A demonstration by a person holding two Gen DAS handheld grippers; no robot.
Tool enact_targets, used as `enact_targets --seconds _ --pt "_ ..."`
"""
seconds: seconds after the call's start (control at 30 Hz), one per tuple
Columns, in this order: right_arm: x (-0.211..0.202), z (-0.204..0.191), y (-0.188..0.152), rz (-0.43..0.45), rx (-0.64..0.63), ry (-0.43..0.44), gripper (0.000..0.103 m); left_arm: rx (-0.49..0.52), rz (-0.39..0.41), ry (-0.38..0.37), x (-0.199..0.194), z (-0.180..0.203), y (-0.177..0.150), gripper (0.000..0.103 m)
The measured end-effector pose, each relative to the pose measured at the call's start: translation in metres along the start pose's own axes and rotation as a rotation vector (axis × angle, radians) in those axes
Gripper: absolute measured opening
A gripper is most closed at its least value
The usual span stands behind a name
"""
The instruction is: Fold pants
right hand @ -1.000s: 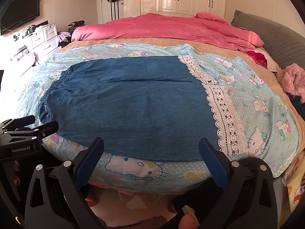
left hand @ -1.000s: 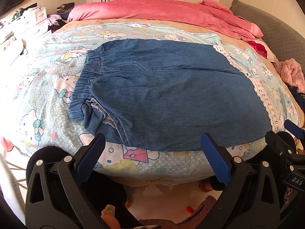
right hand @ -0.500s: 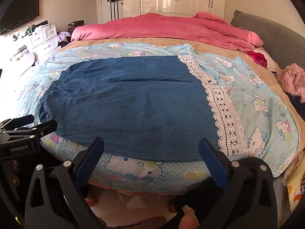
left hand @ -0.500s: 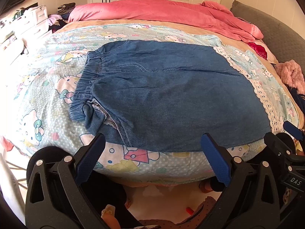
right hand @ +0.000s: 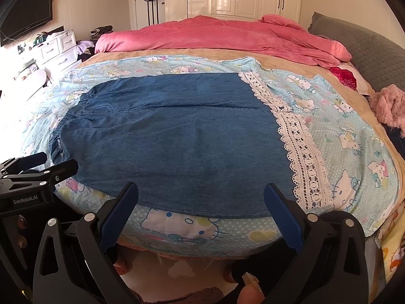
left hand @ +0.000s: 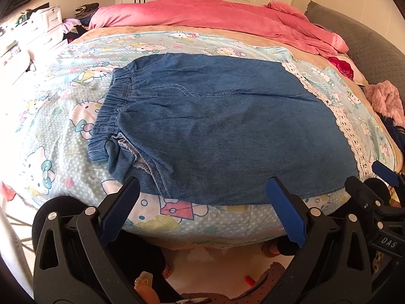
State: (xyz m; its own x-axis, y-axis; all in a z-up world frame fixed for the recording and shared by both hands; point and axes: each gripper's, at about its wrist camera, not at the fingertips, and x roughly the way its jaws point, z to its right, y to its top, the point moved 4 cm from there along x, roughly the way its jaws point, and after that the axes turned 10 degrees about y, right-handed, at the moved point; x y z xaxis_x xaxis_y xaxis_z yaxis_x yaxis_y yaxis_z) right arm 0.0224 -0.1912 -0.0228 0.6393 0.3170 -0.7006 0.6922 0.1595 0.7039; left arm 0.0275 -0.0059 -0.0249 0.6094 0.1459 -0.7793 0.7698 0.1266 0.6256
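While your left gripper [left hand: 202, 207] hangs spread wide and empty off the bed's [left hand: 227, 223] near edge, the denim pants [left hand: 215, 131] lie flat on it, waistband toward the left edge. From the right wrist, your right gripper [right hand: 201, 210] gapes too, empty, before the pants' near hem.

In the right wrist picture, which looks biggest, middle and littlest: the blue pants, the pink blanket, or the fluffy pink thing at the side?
As they look in that view:
1. denim pants, filling the middle of the bed
2. pink blanket, though it lies farther back, so it may really be bigger
3. fluffy pink thing, clearly the smallest
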Motion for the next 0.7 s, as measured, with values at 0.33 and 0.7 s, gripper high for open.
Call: enact_targets --seconds 0.33,0.7 --pt "0.021 -0.003 0.019 -0.014 -0.02 0.016 0.099 -0.011 0.004 0.001 0.016 -0.003 0.02 0.094" --pt "0.065 -0.015 0.076 -0.023 -0.109 0.058 0.099 -0.047 -0.003 0.046 0.047 -0.034 0.055 0.094"
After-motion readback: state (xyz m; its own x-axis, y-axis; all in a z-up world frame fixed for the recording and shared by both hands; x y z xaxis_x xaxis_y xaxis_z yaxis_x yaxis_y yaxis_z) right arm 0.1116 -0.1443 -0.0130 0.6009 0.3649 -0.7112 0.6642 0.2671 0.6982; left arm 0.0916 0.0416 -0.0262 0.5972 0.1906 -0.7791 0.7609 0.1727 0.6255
